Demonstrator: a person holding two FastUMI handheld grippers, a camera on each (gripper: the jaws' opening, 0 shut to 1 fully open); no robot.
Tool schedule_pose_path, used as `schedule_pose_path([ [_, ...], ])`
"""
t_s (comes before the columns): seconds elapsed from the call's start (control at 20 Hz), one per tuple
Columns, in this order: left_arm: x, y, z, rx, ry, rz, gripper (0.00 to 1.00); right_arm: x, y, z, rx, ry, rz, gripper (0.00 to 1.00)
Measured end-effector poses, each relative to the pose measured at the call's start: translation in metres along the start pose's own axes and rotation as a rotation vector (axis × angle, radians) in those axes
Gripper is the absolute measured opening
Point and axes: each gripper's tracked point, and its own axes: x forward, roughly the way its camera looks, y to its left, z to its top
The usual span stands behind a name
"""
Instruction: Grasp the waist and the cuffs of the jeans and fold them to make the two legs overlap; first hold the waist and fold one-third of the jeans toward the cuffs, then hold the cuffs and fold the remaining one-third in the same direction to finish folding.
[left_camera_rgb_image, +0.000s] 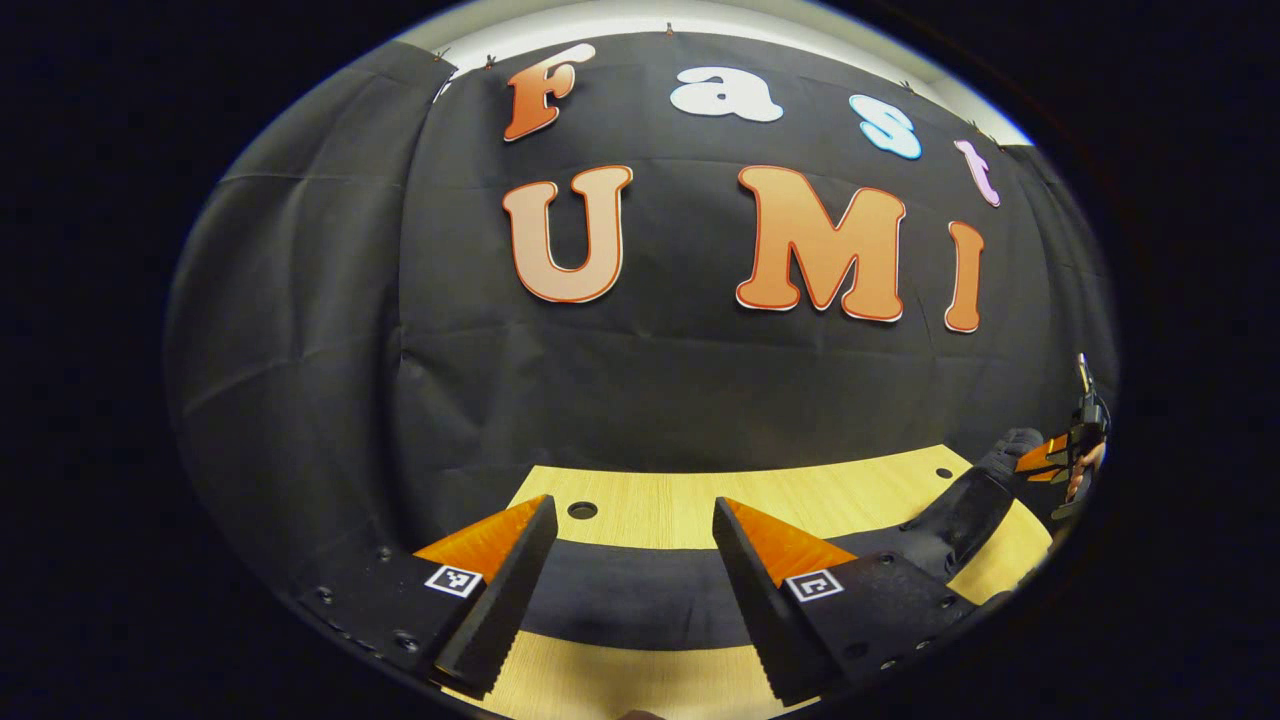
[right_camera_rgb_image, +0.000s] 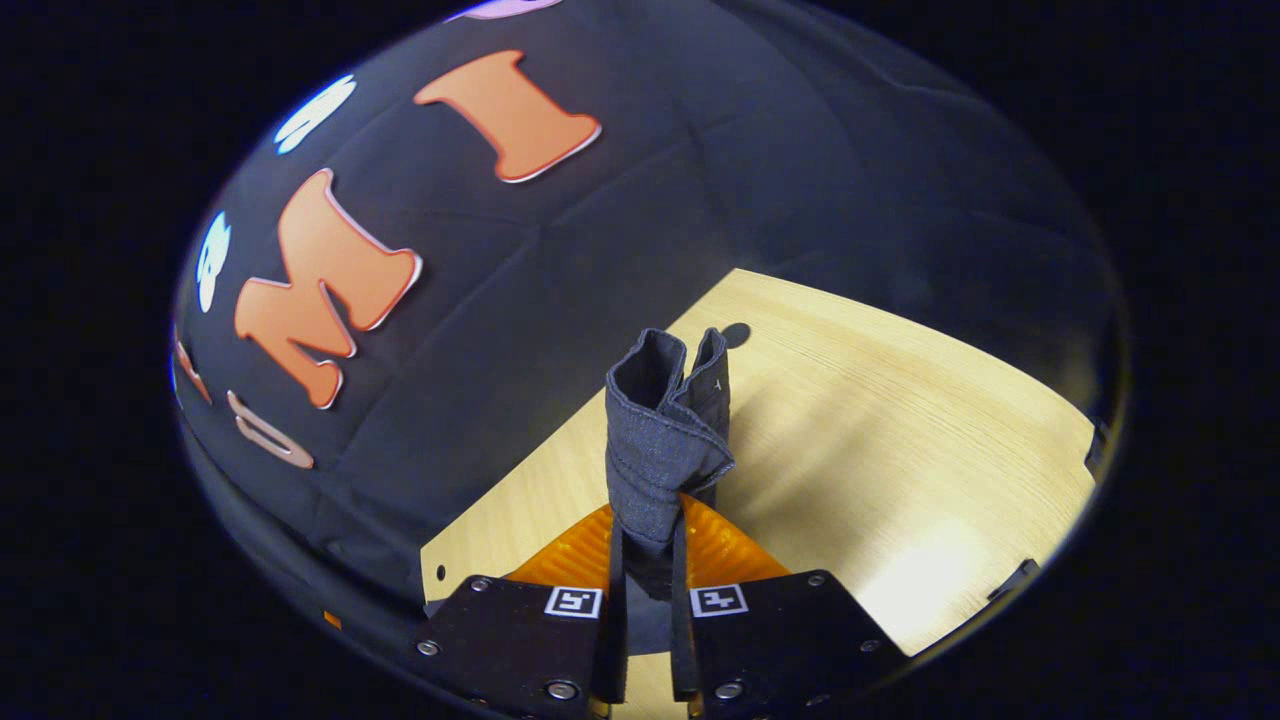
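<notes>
— Why is your right gripper (right_camera_rgb_image: 648, 560) up off the table (right_camera_rgb_image: 900, 430)?

— I've pinched a bunched end of the jeans (right_camera_rgb_image: 663, 440) between both fingers; lifted, the fabric can swing over for a fold. Waist or cuff, I can't tell.

— And the left gripper (left_camera_rgb_image: 632, 570)?

— Its fingers are spread wide, holding nothing, low over the dark denim lying across the wood, probably placed to take the other end.

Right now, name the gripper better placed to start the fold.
Right. The right gripper is shut on a bunched end of the jeans above the table. The left gripper hangs open over them, gripping nothing.
</notes>
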Motion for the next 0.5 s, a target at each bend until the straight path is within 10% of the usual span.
schedule_pose_path([
  [0.5,-0.024,0.061,-0.013,-0.045,0.009,0.068,0.94,-0.002,0.147,-0.060,-0.240,0.042,0.158,0.18],
])
